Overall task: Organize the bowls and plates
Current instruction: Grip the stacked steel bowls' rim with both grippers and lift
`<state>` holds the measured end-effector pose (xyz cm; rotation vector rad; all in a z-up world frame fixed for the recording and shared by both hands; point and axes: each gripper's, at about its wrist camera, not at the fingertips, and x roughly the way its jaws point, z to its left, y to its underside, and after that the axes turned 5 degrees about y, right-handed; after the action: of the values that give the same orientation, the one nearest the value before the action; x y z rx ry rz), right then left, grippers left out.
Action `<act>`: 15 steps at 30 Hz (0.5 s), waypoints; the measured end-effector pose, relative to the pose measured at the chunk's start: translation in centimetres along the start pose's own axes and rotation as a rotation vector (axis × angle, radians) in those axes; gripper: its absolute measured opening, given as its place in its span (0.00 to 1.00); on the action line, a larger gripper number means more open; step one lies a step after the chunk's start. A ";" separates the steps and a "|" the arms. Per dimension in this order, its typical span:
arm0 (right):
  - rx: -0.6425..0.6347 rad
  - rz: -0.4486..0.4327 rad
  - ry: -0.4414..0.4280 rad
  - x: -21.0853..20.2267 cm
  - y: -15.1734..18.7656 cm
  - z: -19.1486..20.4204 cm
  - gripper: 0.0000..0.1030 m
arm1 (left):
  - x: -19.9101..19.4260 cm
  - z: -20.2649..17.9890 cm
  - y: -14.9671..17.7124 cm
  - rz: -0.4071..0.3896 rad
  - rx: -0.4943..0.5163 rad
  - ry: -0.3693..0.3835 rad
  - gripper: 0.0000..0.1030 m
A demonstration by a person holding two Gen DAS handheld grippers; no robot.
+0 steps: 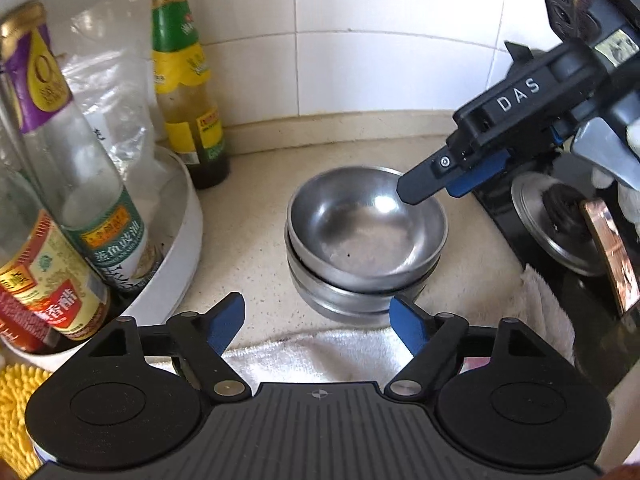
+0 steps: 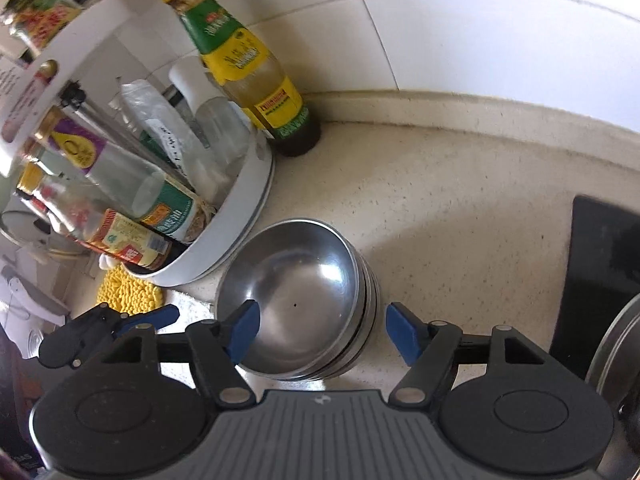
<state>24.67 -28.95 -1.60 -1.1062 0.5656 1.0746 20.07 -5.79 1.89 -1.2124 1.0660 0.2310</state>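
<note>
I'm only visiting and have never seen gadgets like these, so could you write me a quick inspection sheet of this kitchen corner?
Surface: speckled beige countertop, with a white towel at its near edge.
Job's things: stack of steel bowls nested upright on the countertop; no plates seen.
Clutter: white round rack holding sauce bottles; a green-and-yellow bottle standing beside it; yellow mat.
Grippers: left gripper with jaws open, in front of the stack, holding nothing; right gripper with jaws open, one finger over the top bowl, holding nothing.
Cables: nothing seen.
Surroundings: white tiled wall; black stove top with a metal lid.
</note>
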 end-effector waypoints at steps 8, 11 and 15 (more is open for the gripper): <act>0.060 0.003 0.013 1.3 -0.3 0.5 0.85 | 1.4 0.9 0.4 0.023 0.039 0.087 0.83; 0.075 0.001 0.022 1.4 -0.4 0.6 0.85 | 2.2 1.1 0.6 0.035 0.056 0.111 0.83; 0.097 0.013 0.040 2.1 -0.5 0.4 0.85 | 3.3 1.6 0.5 0.043 0.059 0.140 0.83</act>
<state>25.98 -27.80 -2.95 -1.0421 0.6505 1.0273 22.33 -5.50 -0.98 -1.1670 1.2133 0.1482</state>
